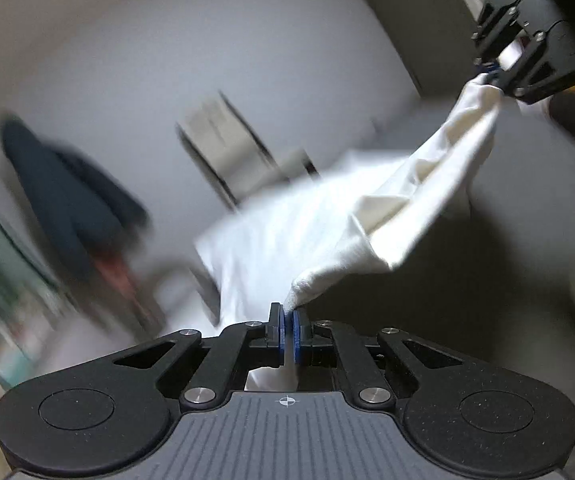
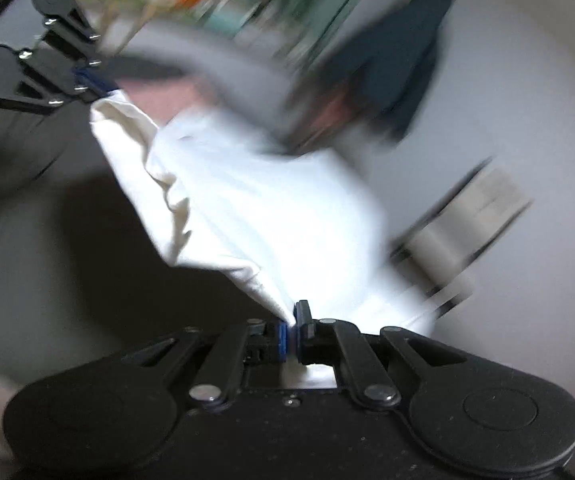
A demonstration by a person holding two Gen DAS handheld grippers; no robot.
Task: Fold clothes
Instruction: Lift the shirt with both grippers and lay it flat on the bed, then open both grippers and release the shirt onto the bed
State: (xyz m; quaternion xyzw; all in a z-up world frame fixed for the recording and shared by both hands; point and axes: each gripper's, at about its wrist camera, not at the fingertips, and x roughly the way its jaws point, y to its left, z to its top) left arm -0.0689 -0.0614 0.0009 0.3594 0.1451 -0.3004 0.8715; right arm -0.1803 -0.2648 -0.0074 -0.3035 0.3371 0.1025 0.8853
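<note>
Holding a white garment [image 1: 295,224] aloft between both tools, above a pale round table [image 1: 215,52]; left gripper [image 1: 288,330] pressed together, blue pads pinching a bunched edge of the cloth, a strip of white passing down between the jaws; right gripper [image 2: 290,334] likewise clamped on another bunched edge, fabric fanning away from the pads; stretching the upper edge between the two pinch points, the rest sagging in loose folds toward the tabletop; seeing the right gripper from the left wrist view at upper right, well apart from the left one; heavy blur across both views, so judging the tools to be moving fast, probably mid-shake or mid-swing; lying farther back on the table: a dark blue garment [image 1: 67,196], a folded grey-and-beige piece [image 1: 227,140], something pinkish [image 2: 327,112] just beside the blue one, too smeared to name; step in hand, by judgement: opening and spreading the white piece before laying it flat, no fold made yet; next move calling for lowering both corners evenly onto a bare patch of table, keeping tension along the held edge so the cloth lands smooth, steering clear of the pieces already lying there; risk of the hanging part landing bunched.
</note>
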